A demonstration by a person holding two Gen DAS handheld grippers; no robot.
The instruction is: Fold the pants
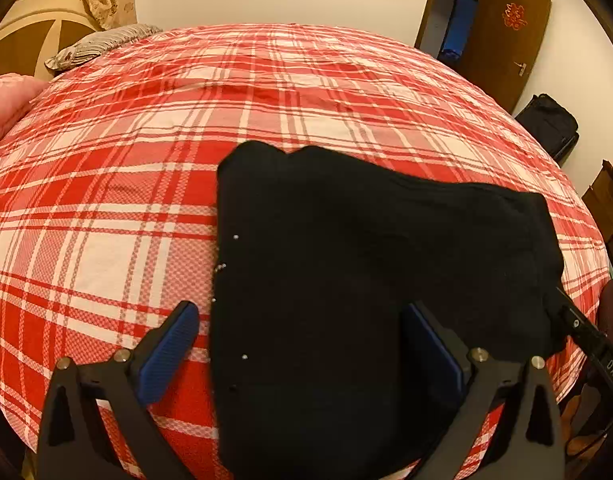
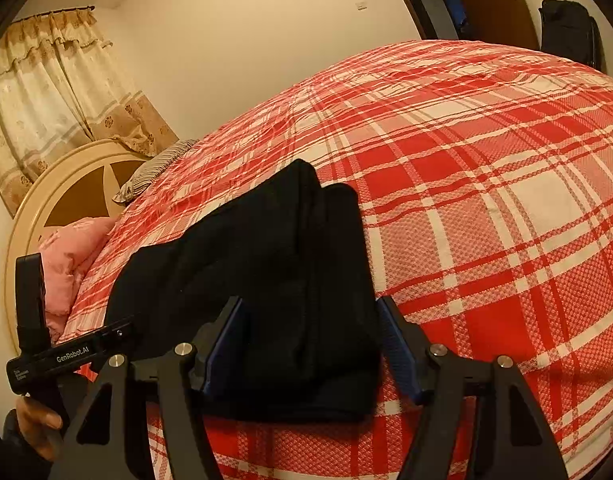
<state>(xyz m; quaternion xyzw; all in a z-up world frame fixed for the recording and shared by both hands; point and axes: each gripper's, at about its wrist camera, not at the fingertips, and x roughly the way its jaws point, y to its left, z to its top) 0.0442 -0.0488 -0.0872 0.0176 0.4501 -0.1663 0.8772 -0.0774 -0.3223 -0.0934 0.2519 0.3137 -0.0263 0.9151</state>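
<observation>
- Lettering "GenRobot.AI" was read on the black body of the left tool (image 2: 72, 354) in the right wrist view; smaller print beside it was too small to read.
- "DAS" was read on the black housing at the right edge of the left wrist view.
- A red paper ornament (image 1: 514, 16) was seen on the brown door (image 1: 502, 40); its characters could not be made out.
- The black pants (image 1: 346, 280) were found folded into a compact bundle on the bed (image 1: 126, 160), near its closest edge, on the red and white plaid cover.
- In the right wrist view the bundle's long axis ran from the near edge away towards the headboard (image 2: 66, 184).
- The left tool (image 1: 302, 344) was spread wide, one blue pad over the plaid, the other over the pants; nothing was pinched.
- The right tool (image 2: 310, 344) was spread, both pads straddling the bundle's near end; pad contact could not be confirmed.
</observation>
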